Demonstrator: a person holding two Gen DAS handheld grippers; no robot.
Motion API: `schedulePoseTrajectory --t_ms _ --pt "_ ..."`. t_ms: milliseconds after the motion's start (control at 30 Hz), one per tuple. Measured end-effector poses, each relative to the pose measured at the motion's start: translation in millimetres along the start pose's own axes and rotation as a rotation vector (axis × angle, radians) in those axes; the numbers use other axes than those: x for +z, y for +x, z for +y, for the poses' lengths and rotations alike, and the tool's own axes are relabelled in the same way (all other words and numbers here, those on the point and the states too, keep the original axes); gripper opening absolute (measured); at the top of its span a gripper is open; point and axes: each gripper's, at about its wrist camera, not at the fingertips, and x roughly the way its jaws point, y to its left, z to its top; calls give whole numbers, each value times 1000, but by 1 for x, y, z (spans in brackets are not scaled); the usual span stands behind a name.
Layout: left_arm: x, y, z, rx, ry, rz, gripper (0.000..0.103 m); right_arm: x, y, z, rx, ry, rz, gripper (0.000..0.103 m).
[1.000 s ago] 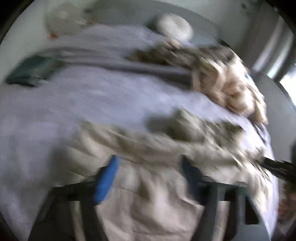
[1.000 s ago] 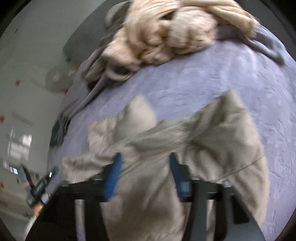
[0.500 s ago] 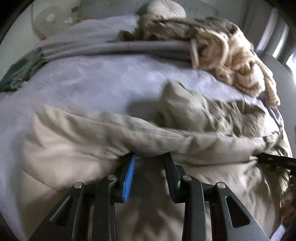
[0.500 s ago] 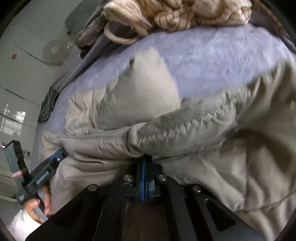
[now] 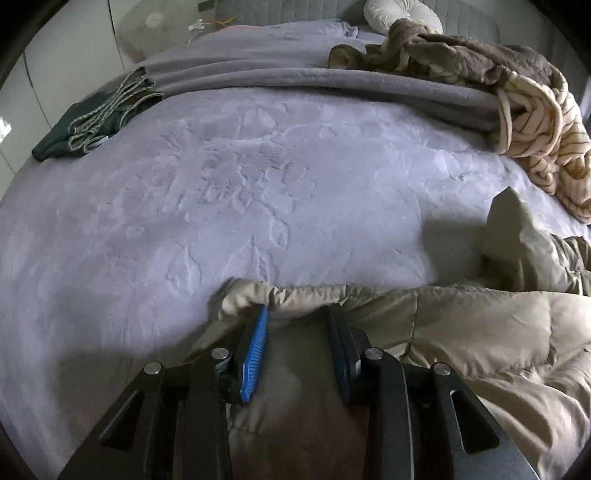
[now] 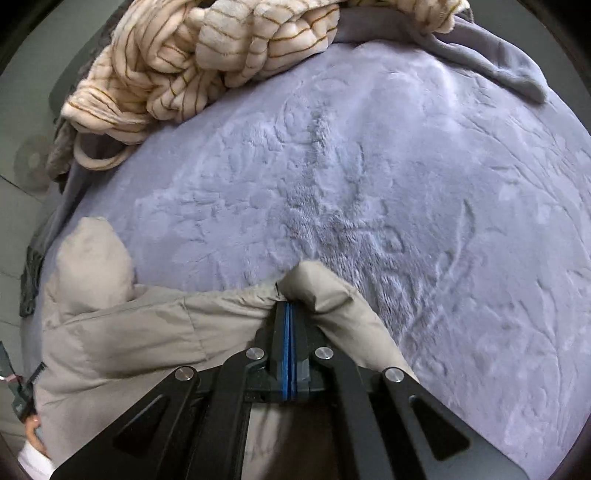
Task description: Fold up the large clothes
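A beige padded jacket (image 5: pixel 480 332) lies crumpled on the lilac bedspread (image 5: pixel 221 184). My left gripper (image 5: pixel 298 310) is shut on a thick bunch of its hem, which curls over both fingertips. The blue pad (image 5: pixel 255 350) shows on the left finger. In the right wrist view my right gripper (image 6: pixel 290 306) is shut tight on another part of the jacket (image 6: pixel 129 332) edge, pads pressed together. The fabric hangs to both sides of it, and a loose flap (image 6: pixel 92 258) stands up at the left. Both grippers point steeply down at the bed.
A cream striped blanket (image 6: pixel 207 55) and a brown plush throw (image 5: pixel 461 55) are heaped at the far side, over a folded grey blanket (image 5: pixel 332 85). A dark green garment (image 5: pixel 92 122) lies far left, near a round white pillow (image 5: pixel 402 14). A person's hand (image 6: pixel 31 428) shows at the lower left.
Both grippers have closed on the jacket's hem and sunk toward the bed with it. Bare bedspread now fills the view beyond the fingers, where jacket lay before.
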Motion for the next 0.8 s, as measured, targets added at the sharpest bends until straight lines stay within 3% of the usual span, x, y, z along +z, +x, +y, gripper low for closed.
schedulePoseTrajectory --t_ms 100,300,333,400,600,667,800 --pt "0 -11 4 8 -14 3 35 1 -4 6 -17 -1 3 1" --pt "-12 -56 13 4 7 -3 39 -13 -53 17 19 4 -51 3" --pt "-18 -67 14 4 21 -7 64 -19 -65 19 33 3 -62 4" --pt "-25 -82 17 16 33 -22 93 -31 -77 22 59 9 -65 4" --pt "-56 -113 21 -18 55 24 93 -73 -108 19 124 57 -32 4" --pt "-70 -123 23 -30 36 41 103 -87 -113 17 140 78 -15 4" --pt "-95 -141 26 -57 0 57 103 -120 -130 8 161 117 8 4"
